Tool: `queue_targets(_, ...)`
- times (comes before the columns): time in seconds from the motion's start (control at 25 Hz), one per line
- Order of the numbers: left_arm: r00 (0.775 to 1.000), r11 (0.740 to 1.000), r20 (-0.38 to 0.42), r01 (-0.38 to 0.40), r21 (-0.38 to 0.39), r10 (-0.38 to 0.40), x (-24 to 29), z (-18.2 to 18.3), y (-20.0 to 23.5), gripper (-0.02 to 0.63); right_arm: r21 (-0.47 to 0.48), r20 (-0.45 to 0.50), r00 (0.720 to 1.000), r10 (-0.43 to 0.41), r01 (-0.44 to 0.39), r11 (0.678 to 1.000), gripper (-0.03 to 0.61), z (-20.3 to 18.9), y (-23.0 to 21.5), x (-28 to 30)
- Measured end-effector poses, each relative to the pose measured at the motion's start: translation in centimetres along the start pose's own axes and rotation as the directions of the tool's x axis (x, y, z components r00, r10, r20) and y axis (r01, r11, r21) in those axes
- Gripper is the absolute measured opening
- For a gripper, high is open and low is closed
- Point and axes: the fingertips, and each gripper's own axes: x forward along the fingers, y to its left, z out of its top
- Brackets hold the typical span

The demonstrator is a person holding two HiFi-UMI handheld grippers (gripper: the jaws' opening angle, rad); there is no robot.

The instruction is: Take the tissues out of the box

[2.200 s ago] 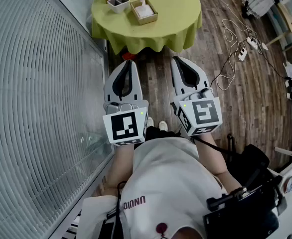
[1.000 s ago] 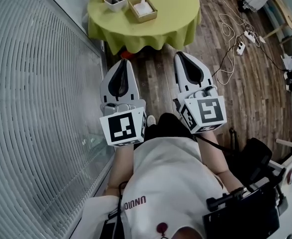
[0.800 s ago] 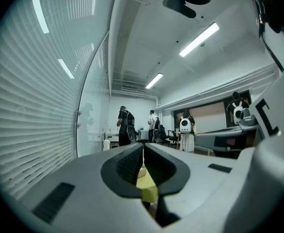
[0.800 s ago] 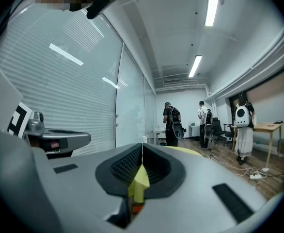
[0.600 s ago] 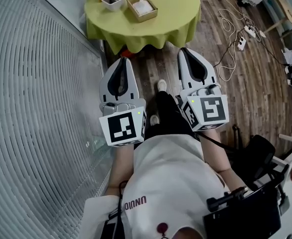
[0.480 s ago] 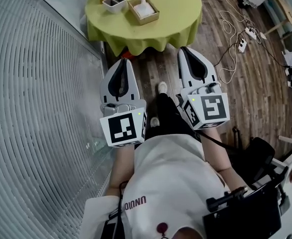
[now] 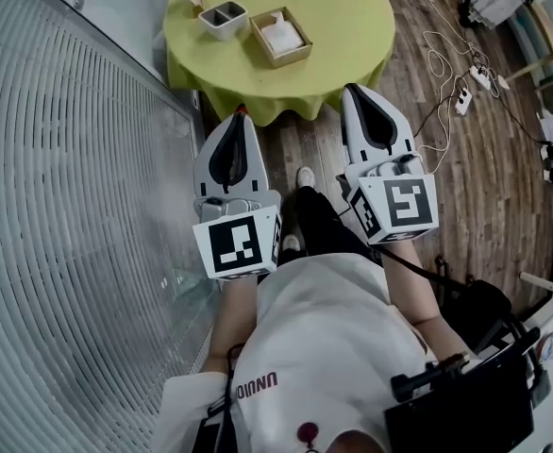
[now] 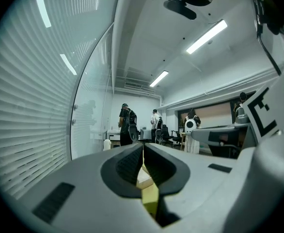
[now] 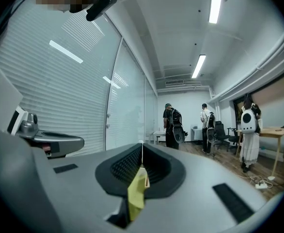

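A wooden tissue box (image 7: 279,38) with white tissue showing in its top stands on a round table with a yellow-green cloth (image 7: 352,26). Both grippers are held level in front of the person, short of the box. The left gripper (image 7: 237,115) is shut and empty, its tip at the table's near edge. My right gripper (image 7: 356,88) is also shut and empty, its tip over the cloth's hanging edge. In the left gripper view the jaws (image 8: 143,147) meet, with a sliver of cloth (image 8: 150,199) showing below them. The right gripper view shows its jaws (image 9: 142,154) likewise closed.
A white two-compartment holder (image 7: 223,18) stands left of the box. A glass wall with blinds (image 7: 69,206) runs along the left. Cables and a power strip (image 7: 465,97) lie on the wooden floor at right. Several people (image 9: 173,125) stand far down the room.
The person has stepped toward the table, carrying both grippers forward. The table and box now sit nearer, and the gripper tips reach the table's near edge. Both jaws stayed shut.
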Motion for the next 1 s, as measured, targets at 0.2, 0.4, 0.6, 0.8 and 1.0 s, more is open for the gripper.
queue_targets(0.2,1.0,1.0,-0.001,-0.028,0.001,0.028,3.4,-0.2,1.0,0.018,0.011,-0.011,1.0,0.029,-0.029,1.0,0.02,-0.5,-1.5,3.9)
queue_targets(0.4,0.999,0.999,-0.013,-0.052,-0.007,0.052,6.7,-0.4,1.6,0.018,0.015,-0.014,0.998,0.055,-0.055,0.998,0.02,-0.5,-3.0,7.2)
queue_targets(0.6,0.999,0.999,0.01,-0.046,0.004,0.046,10.1,0.1,1.1,0.018,0.017,0.001,0.997,0.073,-0.073,0.997,0.02,-0.2,-5.2,9.9)
queue_targets(0.8,0.997,0.997,-0.004,-0.072,0.006,0.072,13.4,-0.1,1.3,0.018,0.032,-0.003,0.995,0.101,-0.101,0.994,0.02,-0.4,-7.0,12.7)
queue_targets(1.0,0.997,0.997,-0.006,-0.082,0.018,0.082,16.5,0.1,1.1,0.018,0.04,0.002,0.993,0.121,-0.121,0.992,0.02,-0.4,-8.7,15.0)
